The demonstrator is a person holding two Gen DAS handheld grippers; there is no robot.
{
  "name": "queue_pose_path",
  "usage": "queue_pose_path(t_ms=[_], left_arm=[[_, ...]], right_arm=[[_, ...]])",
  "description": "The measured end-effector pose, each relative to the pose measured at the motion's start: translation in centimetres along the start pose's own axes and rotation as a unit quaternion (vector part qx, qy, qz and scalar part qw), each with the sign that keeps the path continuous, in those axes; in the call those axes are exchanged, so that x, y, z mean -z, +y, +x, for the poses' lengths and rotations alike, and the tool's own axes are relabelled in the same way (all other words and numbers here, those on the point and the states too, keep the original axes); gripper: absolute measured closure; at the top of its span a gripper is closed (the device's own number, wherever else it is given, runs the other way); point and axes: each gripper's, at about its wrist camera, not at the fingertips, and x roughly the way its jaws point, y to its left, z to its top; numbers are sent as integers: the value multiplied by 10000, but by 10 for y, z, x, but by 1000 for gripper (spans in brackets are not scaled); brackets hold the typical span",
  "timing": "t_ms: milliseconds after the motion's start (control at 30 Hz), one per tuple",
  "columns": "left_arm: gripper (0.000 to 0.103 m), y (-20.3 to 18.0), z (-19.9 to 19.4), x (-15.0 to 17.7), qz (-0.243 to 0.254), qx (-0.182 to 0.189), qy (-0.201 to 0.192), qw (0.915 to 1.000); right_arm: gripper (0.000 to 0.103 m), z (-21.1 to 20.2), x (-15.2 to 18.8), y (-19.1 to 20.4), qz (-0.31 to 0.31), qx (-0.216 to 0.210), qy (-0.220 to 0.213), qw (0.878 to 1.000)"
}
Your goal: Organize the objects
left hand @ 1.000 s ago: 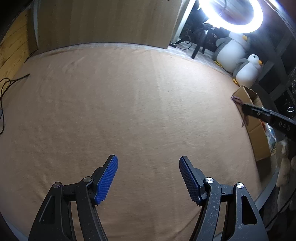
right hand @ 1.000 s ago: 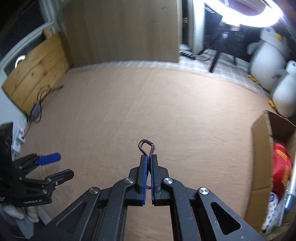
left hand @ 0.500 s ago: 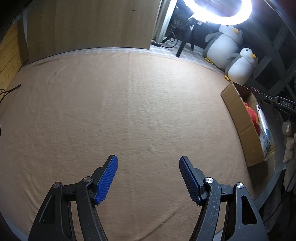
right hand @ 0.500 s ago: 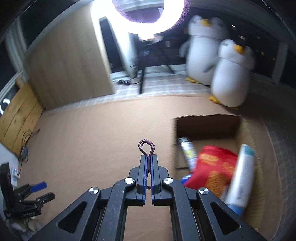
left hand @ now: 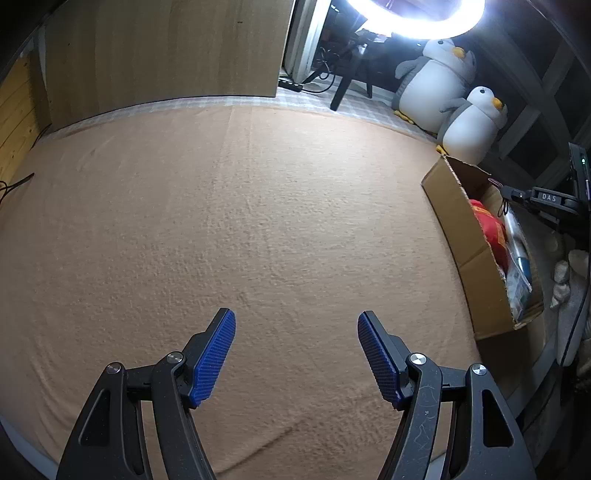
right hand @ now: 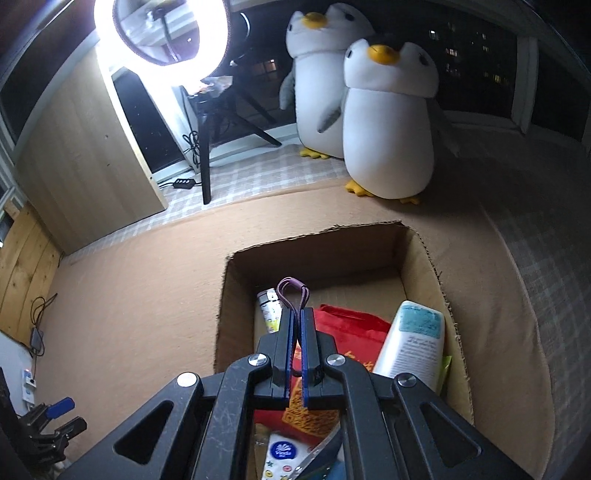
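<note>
— So, what has the right gripper [right hand: 295, 314] got?

— Its blue pads are clenched on a purple hair tie [right hand: 293, 291], whose loop sticks out past the fingertips. It hangs above the open cardboard box [right hand: 236, 291].

— And what lies under it in the box?

— A red bag [right hand: 343, 332] just below the pads, a white bottle with a teal label [right hand: 413, 341] to the right, a small white patterned tube [right hand: 269, 308] to the left, and a white packet [right hand: 280, 458] at the near end.

— The left gripper [left hand: 296, 354]?

— Released, jaws standing wide with nothing between them, over bare tan blanket [left hand: 221, 221]. From there the box sits at the blanket's right edge, well apart from it.

— Anything further out?

— Two plush penguins [right hand: 388, 122] stand beyond the box's far side, with a lit ring light [right hand: 159, 33] on a tripod to their left and a wooden panel [left hand: 162, 51] at the far left.
</note>
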Motion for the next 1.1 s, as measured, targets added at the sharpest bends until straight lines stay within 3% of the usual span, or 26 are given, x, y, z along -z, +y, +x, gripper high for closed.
queue_pose_path(t_ms=[133,267,567,767,1000,1100], left_arm=[[31,-11,2,-1,36,6,-3,10000],[31,-18,3,-3,72,11,0,10000],[31,-14,-2,-8,129,11,-58,9999],[31,-7,-12,-13,167,-2,-135,9998],[28,4,-24,-14,201,4,-227,9995],[27,11,-29,-16,190,-11,-271,9995]], right_arm=[[98,-3,-2,-4,58,-12,-54,10000],[82,-5,-1,-4,88,-35,-50,9999],[79,-14,2,0,203,-97,-76,9997],[67,-25,9,15,227,-150,-122,9996],[65,-35,20,48,15,-186,-96,9998],[52,-38,27,64,-74,-198,-106,9997]])
